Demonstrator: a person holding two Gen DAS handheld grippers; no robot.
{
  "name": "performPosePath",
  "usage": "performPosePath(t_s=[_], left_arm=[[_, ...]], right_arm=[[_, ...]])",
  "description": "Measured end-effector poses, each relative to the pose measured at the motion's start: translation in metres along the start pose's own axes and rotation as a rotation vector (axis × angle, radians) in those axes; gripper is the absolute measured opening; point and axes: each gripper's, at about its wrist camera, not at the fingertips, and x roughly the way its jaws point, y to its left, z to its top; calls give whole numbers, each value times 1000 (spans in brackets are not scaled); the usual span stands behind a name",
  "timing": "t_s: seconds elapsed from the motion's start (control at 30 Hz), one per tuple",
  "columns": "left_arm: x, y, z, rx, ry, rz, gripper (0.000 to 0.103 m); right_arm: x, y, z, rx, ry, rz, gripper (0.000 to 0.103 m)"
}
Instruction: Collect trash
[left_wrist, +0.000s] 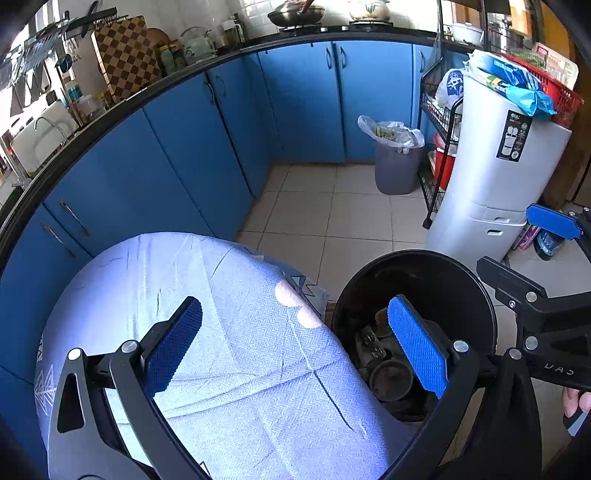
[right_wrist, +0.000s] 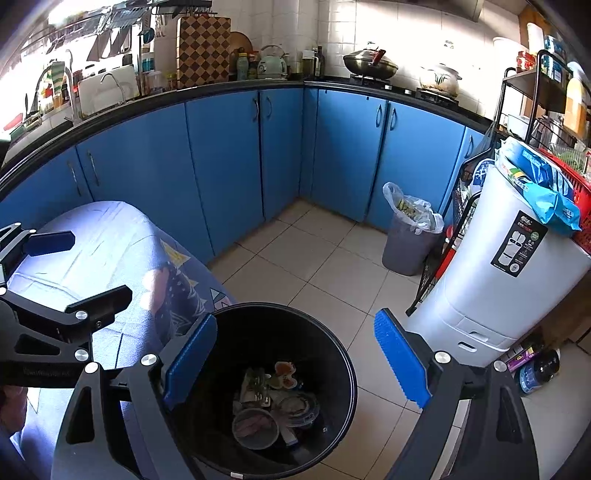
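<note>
A black round trash bin (right_wrist: 334, 343) stands on the tiled floor beside a table covered with a light blue cloth (left_wrist: 229, 332). Inside it lie cups, lids and wrappers (right_wrist: 273, 402); it also shows in the left wrist view (left_wrist: 436, 269). My right gripper (right_wrist: 295, 365) is open and empty, held above the bin's mouth. My left gripper (left_wrist: 295, 343) is open and empty, over the cloth's right edge, with its right finger (left_wrist: 417, 347) over the bin. Each gripper shows in the other's view: the right (left_wrist: 543, 295), the left (right_wrist: 55, 295).
Blue cabinets (right_wrist: 229, 155) run along the back and left under a cluttered counter. A grey bin with a plastic liner (right_wrist: 410, 236) stands in the corner. A tall white appliance (right_wrist: 495, 266) and a black wire rack (left_wrist: 436, 147) stand at the right.
</note>
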Motion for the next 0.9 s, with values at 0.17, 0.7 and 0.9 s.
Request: performPosePath(t_s=[0.17, 0.7, 0.9], left_arm=[[0, 2, 0, -10, 5, -10, 99], [-3, 0, 1, -11, 3, -14, 99], [-3, 0, 0, -13, 7, -22, 99]], right_arm=[[-3, 2, 0, -7, -3, 1, 85], [-5, 5, 1, -9, -4, 2, 85], [-5, 5, 1, -8, -5, 3, 85]])
